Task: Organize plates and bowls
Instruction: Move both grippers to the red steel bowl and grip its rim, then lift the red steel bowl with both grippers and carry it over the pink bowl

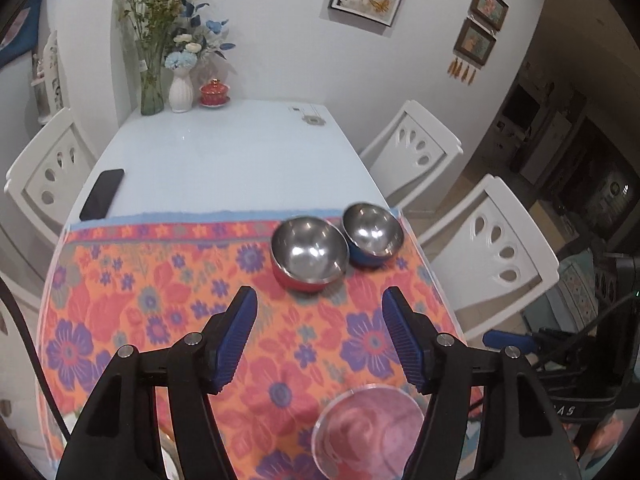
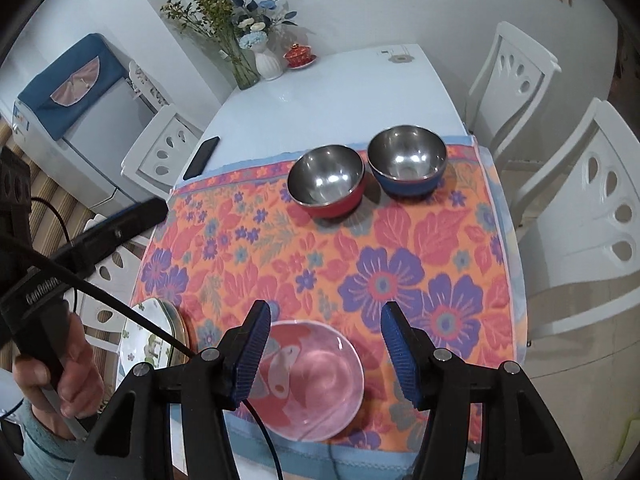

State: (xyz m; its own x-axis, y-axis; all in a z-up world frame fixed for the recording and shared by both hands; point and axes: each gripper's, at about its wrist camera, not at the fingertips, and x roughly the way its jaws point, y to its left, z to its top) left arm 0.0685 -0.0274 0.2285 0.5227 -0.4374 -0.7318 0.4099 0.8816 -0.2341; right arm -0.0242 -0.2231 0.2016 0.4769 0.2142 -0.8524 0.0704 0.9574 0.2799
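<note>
While both bowls crowd the cloth's far edge, its middle lies bare.

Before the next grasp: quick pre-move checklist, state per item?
1. Left gripper jaws open, empty: ok.
2. Right gripper jaws open, empty: ok.
3. Pink bowl upright, right gripper above it: ok.
4. Red bowl and blue bowl upright, not nested: ok.
5. Gap between those two bowls: cannot tell.
6. Plates at the cloth's edge, cable across them: not ok.
</note>
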